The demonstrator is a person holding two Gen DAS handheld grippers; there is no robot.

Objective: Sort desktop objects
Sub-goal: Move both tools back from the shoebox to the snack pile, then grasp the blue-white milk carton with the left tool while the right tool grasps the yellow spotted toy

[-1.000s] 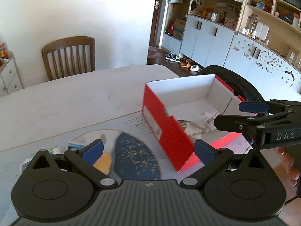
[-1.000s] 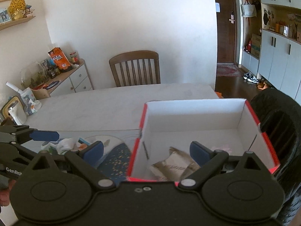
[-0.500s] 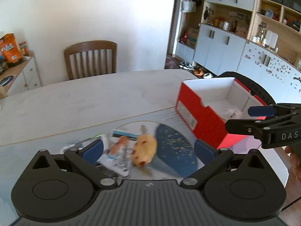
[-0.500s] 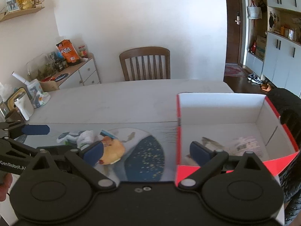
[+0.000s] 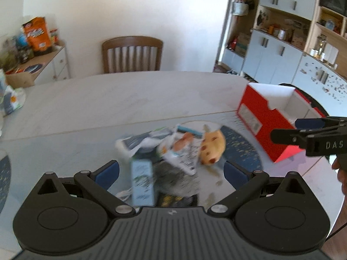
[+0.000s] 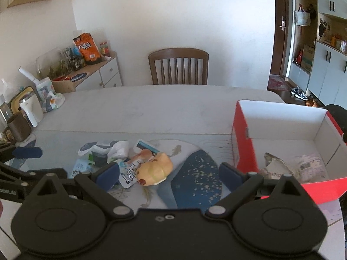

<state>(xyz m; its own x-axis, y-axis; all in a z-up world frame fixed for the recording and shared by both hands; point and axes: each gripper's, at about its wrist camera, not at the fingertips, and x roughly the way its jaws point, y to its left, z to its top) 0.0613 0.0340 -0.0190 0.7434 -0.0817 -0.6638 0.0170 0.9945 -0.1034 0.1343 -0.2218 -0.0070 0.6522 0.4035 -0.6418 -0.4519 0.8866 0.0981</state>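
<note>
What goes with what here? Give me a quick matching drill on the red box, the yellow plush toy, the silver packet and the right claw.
Things:
1. red box
2. yellow plush toy
3. silver packet
4. right claw

States:
A. open, holding nothing
B. lying inside the box
C. on the mat, beside the wrappers
D. standing on the table's right side

Pairs: 1-D, 2-C, 3-B, 4-A

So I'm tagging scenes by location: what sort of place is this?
Most likely a home dining room: a wooden chair at a large table, a snack-laden sideboard, cabinets.
</note>
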